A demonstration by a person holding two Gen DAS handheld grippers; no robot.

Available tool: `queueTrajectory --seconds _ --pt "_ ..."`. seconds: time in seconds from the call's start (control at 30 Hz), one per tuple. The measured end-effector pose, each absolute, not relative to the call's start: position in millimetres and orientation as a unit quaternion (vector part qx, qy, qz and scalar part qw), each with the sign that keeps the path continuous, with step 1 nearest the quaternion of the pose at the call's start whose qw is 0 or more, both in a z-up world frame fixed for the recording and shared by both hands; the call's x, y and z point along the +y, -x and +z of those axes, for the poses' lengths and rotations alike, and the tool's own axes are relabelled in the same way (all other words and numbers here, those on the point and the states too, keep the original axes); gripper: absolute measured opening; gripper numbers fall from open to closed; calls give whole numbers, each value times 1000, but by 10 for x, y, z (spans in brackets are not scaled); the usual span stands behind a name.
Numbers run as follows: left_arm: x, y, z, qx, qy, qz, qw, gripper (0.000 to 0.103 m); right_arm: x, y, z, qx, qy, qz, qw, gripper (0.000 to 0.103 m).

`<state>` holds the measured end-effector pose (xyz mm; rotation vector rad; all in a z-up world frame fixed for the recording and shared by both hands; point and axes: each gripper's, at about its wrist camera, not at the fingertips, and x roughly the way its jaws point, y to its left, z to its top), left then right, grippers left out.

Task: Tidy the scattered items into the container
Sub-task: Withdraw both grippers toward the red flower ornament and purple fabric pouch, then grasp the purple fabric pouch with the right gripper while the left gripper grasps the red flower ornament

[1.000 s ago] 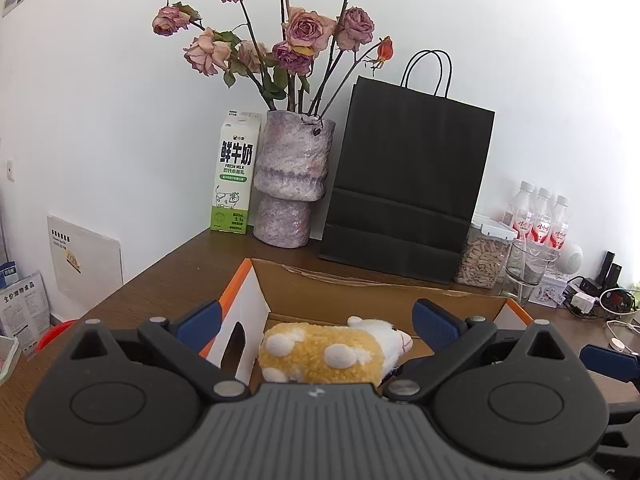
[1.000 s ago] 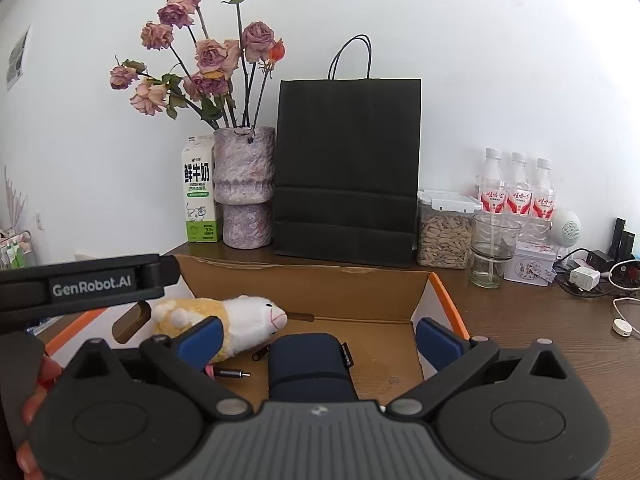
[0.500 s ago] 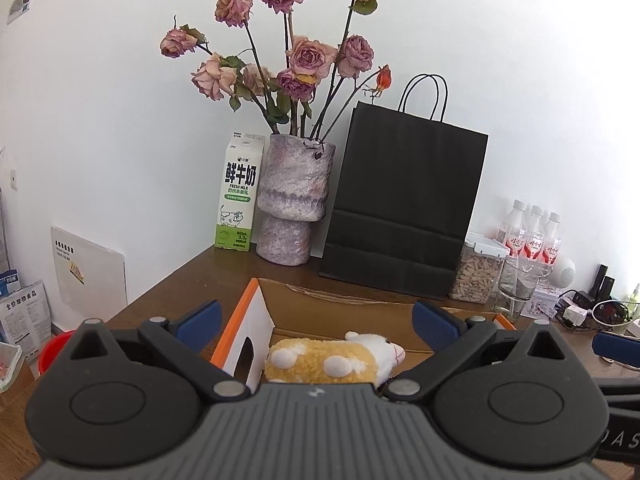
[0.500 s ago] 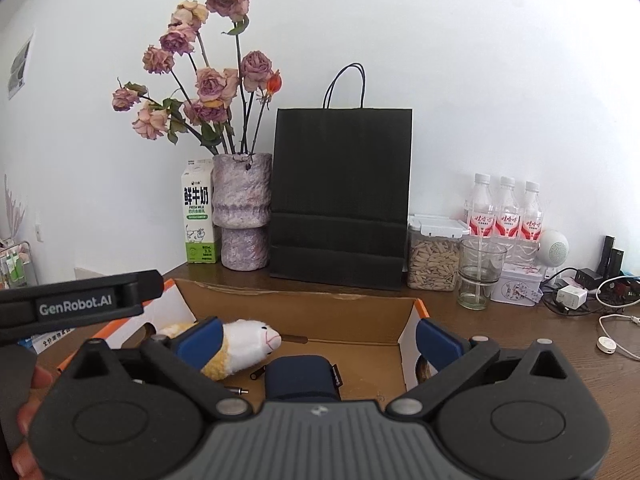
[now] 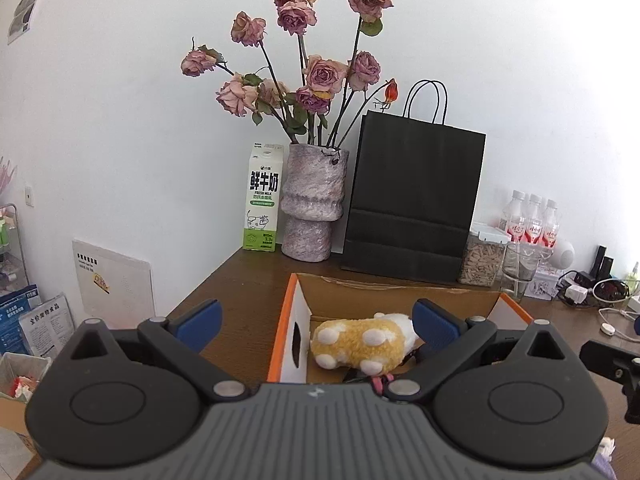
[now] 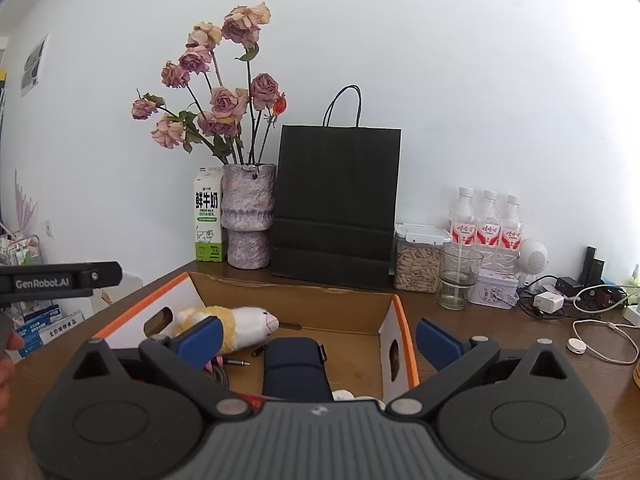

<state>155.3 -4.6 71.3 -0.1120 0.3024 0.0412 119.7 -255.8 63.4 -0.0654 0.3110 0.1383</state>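
Both tongs are spread wide and hold nothing: the left tongs (image 5: 316,320) sit low in the left view, straddling the near left wall of the box (image 5: 289,336), and the right tongs (image 6: 318,334) sit low in the right view above the box's open middle. The box stands on the table (image 5: 244,296) at centre frame, and inside it lie a plush toy (image 6: 236,326) at the left, a navy pouch (image 6: 296,368) in the middle foreground, and a thin pen-like piece and some cord beside them that are too small to name. Judging by this, most of the tidying looks done and the step in hand is a pull-back and a look for stragglers. To do it well, lift both tongs straight up clear of the orange-edged walls before swinging sideways, so the light cardboard is not dragged. Then scan the table at right frame, where a white cable (image 6: 600,336) lies loose among chargers, and decide whether it counts as clutter. Readable writing: the carton (image 5: 262,200) at upper centre says "鲜牛奶" and "FRESH MILK"; the left unit's bar at the left edge of the right view reads "GenRobot.AI".
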Motion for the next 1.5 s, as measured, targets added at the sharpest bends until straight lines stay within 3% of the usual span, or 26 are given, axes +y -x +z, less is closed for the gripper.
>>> queueTrajectory --seconds 0.37,0.77,1.13,1.3,1.33,1.4,1.47,1.5 --pt "272 -1004 482 185 39 39 981 103 -2958 -726 152 233 30 40 971 103" --pt "413 -663 113 232 30 43 971 103 -2976 -770 -338 320 9 42 946 103" --pt "520 -630 -29 252 48 50 965 103 -2953 -846 -468 335 6 44 941 101" --pt "502 -631 -53 256 48 47 964 103 -2937 -804 -449 321 8 50 946 86" --pt "495 -629 -57 257 47 47 964 103 -2930 -791 -444 317 8 52 947 78" --pt "488 -625 -66 258 47 46 964 103 -2911 -757 -430 308 8 56 950 58" --pt "482 -623 -74 258 47 46 964 103 -2896 -737 -417 304 7 61 951 28" --pt "482 -622 -77 259 46 46 964 103 -2892 -729 -413 303 5 64 951 22"
